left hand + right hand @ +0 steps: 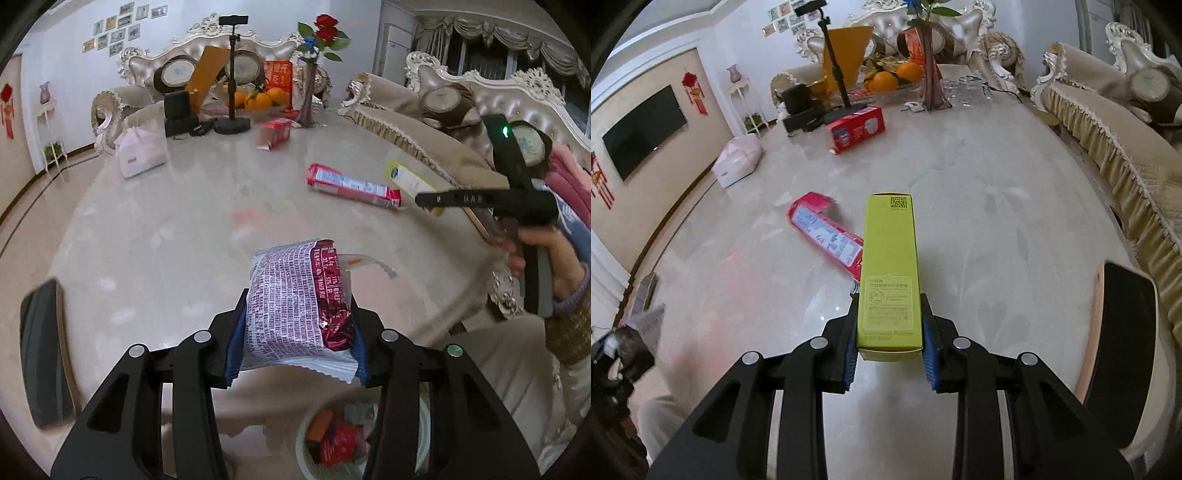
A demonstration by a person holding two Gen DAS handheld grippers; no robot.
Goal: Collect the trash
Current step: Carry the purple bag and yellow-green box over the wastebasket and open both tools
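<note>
Left gripper (297, 332): jaws closed tight on a crinkly snack wrapper (295, 299), white with red print and a dark red side. Blue pads (232, 350) pressed on both sides of it. Wrapper up in the air, above the pale shiny table (184, 221). Just under it, at the table's near edge, a round white trash bin (354, 443) with red and orange wrappers already inside.

Right gripper (889, 343): jaws squeezed shut on a long yellow-green box (890, 273), held at its near end, the rest sticking out forward over the table. A small square code printed on the far end. In the left view, same gripper off to the right, in a hand (532, 247) with a purple cuff.

Still lying flat on the table: a long pink box (827, 236), one end flap open, just beside the yellow-green box in the right view. Farther back, a red box (857, 129) tipped on its side. A pale pink tissue pack (738, 158) near the left edge.

At the far end: a black stand (232, 74), oranges (258, 98), and a tall vase with red roses (314, 74). Fancy sofas (424, 122) around the table. A dark TV (642, 129) on the wall.
</note>
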